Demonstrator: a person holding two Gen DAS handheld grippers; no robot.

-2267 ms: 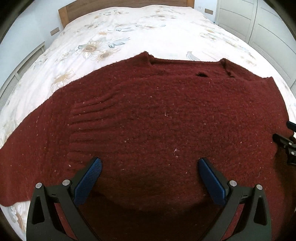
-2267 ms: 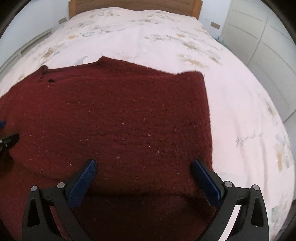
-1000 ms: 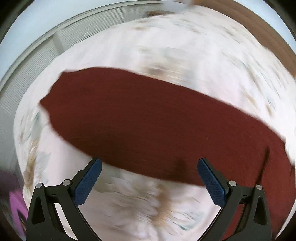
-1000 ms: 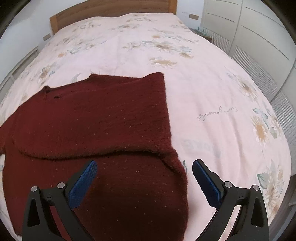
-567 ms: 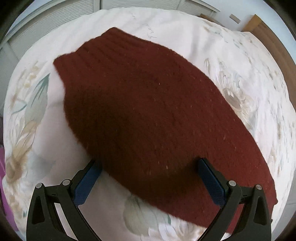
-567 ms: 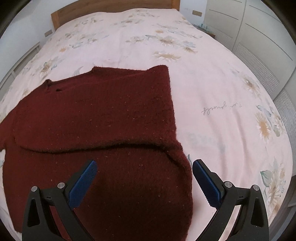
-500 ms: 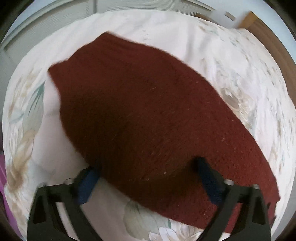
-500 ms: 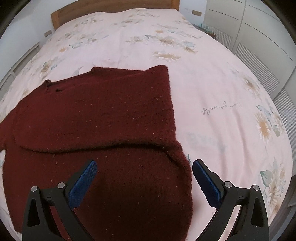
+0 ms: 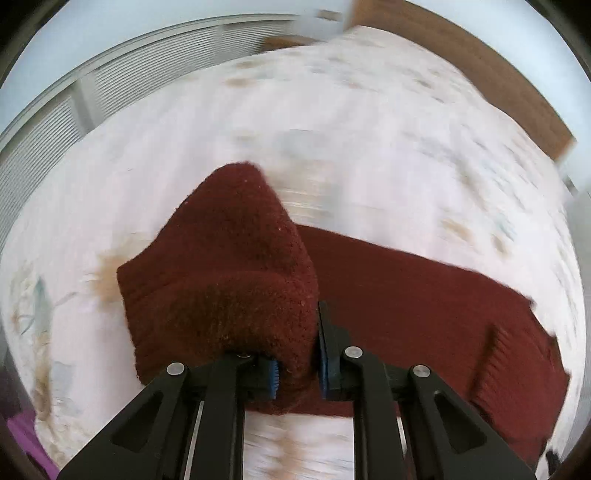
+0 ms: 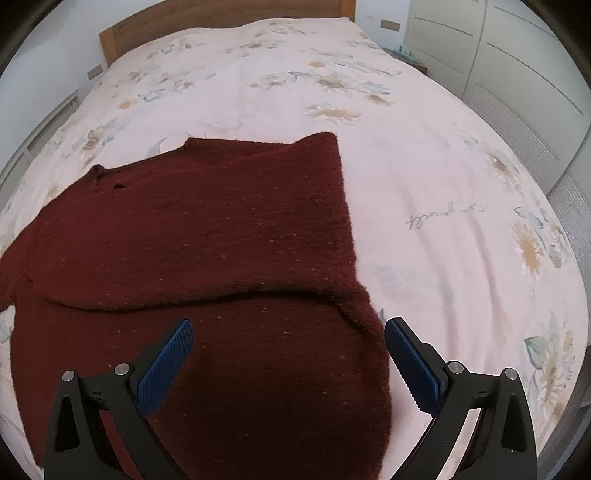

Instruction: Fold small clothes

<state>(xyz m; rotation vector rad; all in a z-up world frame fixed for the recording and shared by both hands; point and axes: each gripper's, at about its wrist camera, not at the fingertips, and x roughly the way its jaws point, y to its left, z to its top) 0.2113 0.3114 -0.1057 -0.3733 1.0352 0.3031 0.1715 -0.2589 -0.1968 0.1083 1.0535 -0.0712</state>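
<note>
Left wrist view: close, looks steeply down on sweater. Right wrist view: looks down toward headboard. Both share sweater, bed.

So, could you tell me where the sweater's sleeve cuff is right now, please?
In the left wrist view the sleeve cuff sits low and centre, bunched and pinched in the left tool, lifted off the floral bedspread.

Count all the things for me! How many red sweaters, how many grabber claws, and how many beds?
Red sweater: 1
Grabber claws: 2, the left gripper pinching the sweater's sleeve, and the right gripper open above the sweater
Bed with a flowery cover: 1
Total: 4
</note>
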